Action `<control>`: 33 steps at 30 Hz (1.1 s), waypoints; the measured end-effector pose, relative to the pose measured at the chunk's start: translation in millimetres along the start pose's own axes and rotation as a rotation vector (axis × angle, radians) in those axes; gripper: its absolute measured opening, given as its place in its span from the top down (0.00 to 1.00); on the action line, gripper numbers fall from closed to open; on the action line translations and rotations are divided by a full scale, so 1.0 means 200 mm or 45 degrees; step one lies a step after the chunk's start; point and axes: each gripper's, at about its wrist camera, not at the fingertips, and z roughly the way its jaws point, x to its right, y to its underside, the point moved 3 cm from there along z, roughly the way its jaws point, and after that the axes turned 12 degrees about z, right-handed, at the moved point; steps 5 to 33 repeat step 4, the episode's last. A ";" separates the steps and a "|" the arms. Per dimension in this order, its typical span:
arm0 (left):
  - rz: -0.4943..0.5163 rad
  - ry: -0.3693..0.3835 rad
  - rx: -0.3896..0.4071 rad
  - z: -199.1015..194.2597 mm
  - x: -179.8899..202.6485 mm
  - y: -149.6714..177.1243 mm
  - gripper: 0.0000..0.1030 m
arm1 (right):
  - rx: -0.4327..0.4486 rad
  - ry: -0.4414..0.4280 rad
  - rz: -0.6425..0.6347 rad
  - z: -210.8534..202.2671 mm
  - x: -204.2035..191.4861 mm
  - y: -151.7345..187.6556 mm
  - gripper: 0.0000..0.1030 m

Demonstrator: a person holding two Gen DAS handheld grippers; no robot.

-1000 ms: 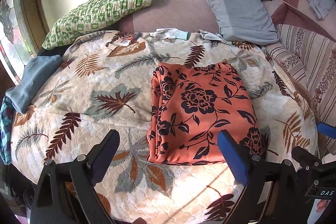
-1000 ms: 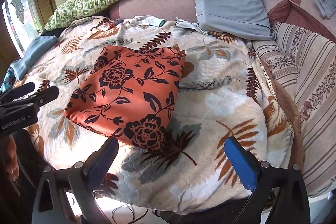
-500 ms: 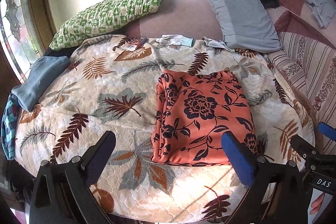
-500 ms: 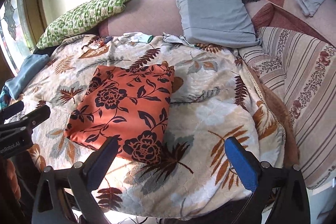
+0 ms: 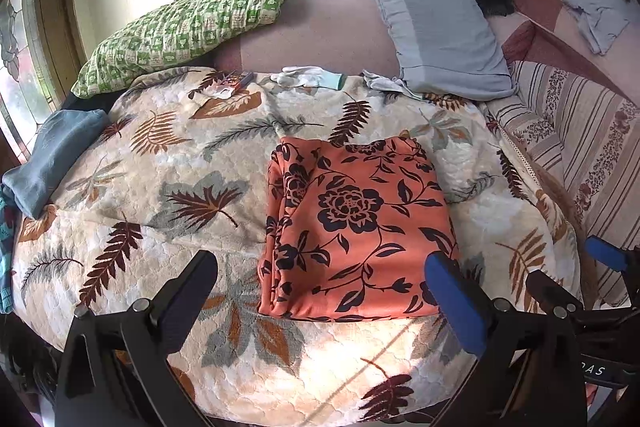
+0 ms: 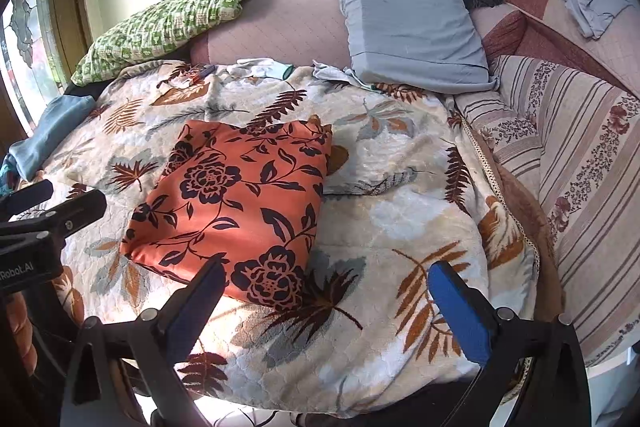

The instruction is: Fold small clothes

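An orange garment with a black flower print lies folded into a flat rectangle on the leaf-patterned bedspread. It also shows in the right wrist view. My left gripper is open and empty, held above the bed's near edge just in front of the garment. My right gripper is open and empty, near the garment's front right corner, apart from it. The left gripper shows at the left edge of the right wrist view.
A green checked pillow and a grey pillow lean at the back. White gloves and small items lie near them. A blue cloth lies at the left edge. A striped blanket rises on the right.
Both grippers have pulled back and risen a little from the bed, so more of the wall shows. The folded garment has not moved. Both stay open.
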 end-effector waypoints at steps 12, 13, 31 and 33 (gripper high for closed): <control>0.019 -0.004 0.029 -0.01 0.02 -0.03 0.00 | -0.003 -0.007 -0.003 0.01 -0.01 -0.01 0.01; 0.019 -0.004 0.029 -0.01 0.02 -0.03 0.00 | -0.003 -0.007 -0.003 0.01 -0.01 -0.01 0.01; 0.019 -0.004 0.029 -0.01 0.02 -0.03 0.00 | -0.003 -0.007 -0.003 0.01 -0.01 -0.01 0.01; 0.019 -0.004 0.029 -0.01 0.02 -0.03 0.00 | -0.003 -0.007 -0.003 0.01 -0.01 -0.01 0.01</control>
